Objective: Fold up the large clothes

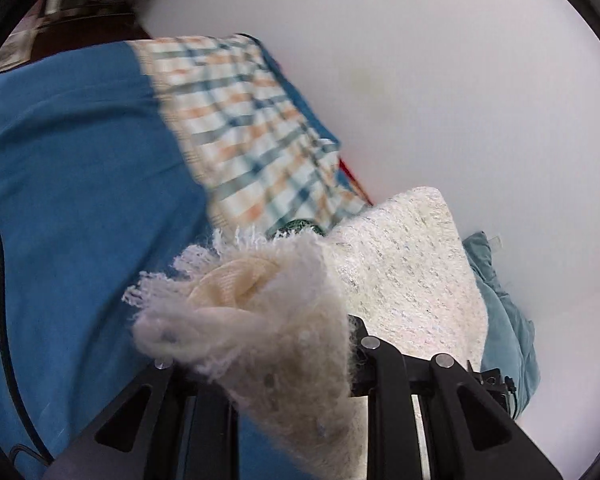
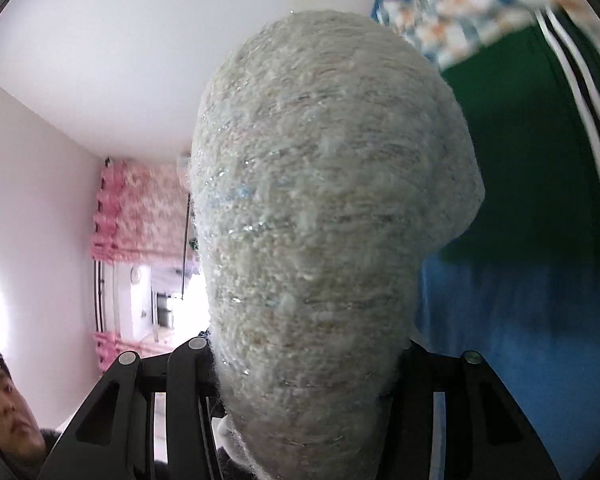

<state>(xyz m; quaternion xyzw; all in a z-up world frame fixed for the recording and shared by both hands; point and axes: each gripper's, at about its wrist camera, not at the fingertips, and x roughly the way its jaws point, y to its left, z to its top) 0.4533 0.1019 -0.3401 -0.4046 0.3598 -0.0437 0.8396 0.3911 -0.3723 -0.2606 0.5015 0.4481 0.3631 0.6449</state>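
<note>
L wrist view: blue sheet [image 1: 80,200] lies left of and ahead of the left gripper [image 1: 284,376], w/ a plaid cloth [image 1: 244,128] further ahead. Gripper's jaws are closed on a bunched, fringed edge of the cream knit garment [image 1: 400,264], which spreads ahead-right; teal cloth [image 1: 504,312] just right of it.

R wrist view: person's face [image 2: 8,416] low left, pink curtain [image 2: 140,208] beyond. Right gripper [image 2: 308,392] is clamped on the same knit [image 2: 320,200], which fills the centre. Green garment [image 2: 532,140] ahead-right.
</note>
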